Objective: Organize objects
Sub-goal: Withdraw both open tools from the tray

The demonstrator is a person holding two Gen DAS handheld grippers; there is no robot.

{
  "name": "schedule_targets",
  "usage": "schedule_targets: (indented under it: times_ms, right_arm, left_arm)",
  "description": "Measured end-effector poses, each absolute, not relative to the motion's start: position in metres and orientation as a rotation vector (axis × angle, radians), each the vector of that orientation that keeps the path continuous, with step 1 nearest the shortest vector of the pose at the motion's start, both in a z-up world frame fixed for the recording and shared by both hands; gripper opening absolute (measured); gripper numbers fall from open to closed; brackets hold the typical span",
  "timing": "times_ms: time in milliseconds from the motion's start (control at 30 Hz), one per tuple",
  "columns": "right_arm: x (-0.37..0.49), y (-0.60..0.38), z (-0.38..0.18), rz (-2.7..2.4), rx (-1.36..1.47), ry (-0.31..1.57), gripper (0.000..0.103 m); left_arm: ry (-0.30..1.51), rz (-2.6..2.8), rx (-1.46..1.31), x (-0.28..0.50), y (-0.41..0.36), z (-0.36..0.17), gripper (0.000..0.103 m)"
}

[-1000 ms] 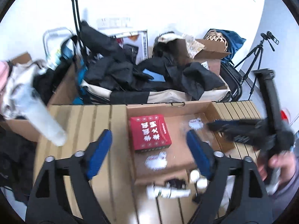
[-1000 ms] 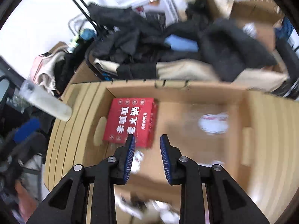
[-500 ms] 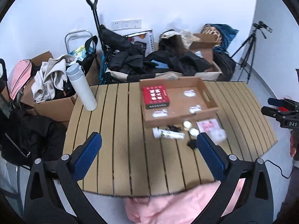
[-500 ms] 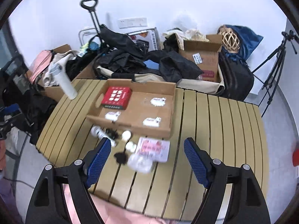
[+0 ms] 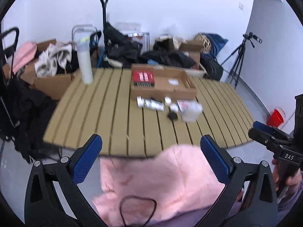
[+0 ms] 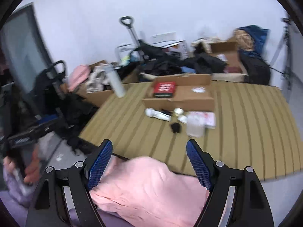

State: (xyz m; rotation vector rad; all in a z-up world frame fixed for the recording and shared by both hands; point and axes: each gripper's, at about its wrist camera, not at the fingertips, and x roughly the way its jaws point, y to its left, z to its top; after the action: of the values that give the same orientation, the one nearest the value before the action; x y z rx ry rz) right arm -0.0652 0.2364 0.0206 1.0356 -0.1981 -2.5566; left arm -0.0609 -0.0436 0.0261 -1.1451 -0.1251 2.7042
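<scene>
On the slatted table (image 5: pixel 98 104) stands a cardboard tray (image 5: pixel 162 92) that holds a red box (image 5: pixel 143 76) and a white packet. In front of it lie a white tube (image 5: pixel 149 103), small jars (image 5: pixel 167 99), a black item (image 5: pixel 172 115), a clear tub (image 5: pixel 191 111) and a pink-printed packet (image 6: pixel 207 117). My left gripper (image 5: pixel 150 158) is open and empty, back over the table's near edge above a pink cloth (image 5: pixel 161 176). My right gripper (image 6: pixel 149 162) is open too, with nothing between its fingers. The tray (image 6: pixel 180 101) and red box (image 6: pixel 164 88) lie far ahead of it.
A tall white bottle (image 5: pixel 85 64) stands at the table's far left corner. Cartons of clothes and black bags crowd the far side. A tripod (image 5: pixel 240 56) and a red cup (image 5: pixel 276 117) are on the floor to the right. A hand holds the other gripper (image 6: pixel 34 130) at the left.
Both grippers pulled far back from over the tray to beyond the table's near edge. The right jaws went from nearly shut to wide, and the left jaws widened a little.
</scene>
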Motion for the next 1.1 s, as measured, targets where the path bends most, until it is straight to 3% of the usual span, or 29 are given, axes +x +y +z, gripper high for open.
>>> schedule_targets:
  times_ms: [67, 233, 467, 867, 1000, 1100]
  right_arm:
    - [-0.056, 0.236, 0.008, -2.536, 1.032, -0.282, 0.084]
    - [-0.047, 0.212, 0.005, -2.605, 1.01, -0.087, 0.084]
    - [-0.054, 0.208, -0.008, -2.573, 1.033, -0.108, 0.084]
    - [-0.12, 0.229, -0.063, -2.584, 1.205, -0.097, 0.084]
    - [-0.159, 0.243, -0.081, -2.594, 1.25, -0.132, 0.084]
    - [-0.195, 0.256, -0.095, -2.626, 1.283, -0.163, 0.084]
  left_arm:
    - [-0.147, 2.685, -1.167, -0.054, -0.039, 0.013, 0.103]
    - [-0.097, 2.689, -1.172, -0.049, -0.032, 0.009, 0.103]
    - [-0.108, 2.668, -1.203, -0.057, -0.033, -0.003, 0.103]
    - [-0.102, 2.525, -1.282, -0.151, 0.006, -0.073, 0.103]
    - [0.07, 2.493, -1.302, -0.2, 0.047, -0.103, 0.099]
    - [0.083, 2.448, -1.342, -0.231, 0.066, -0.123, 0.09]
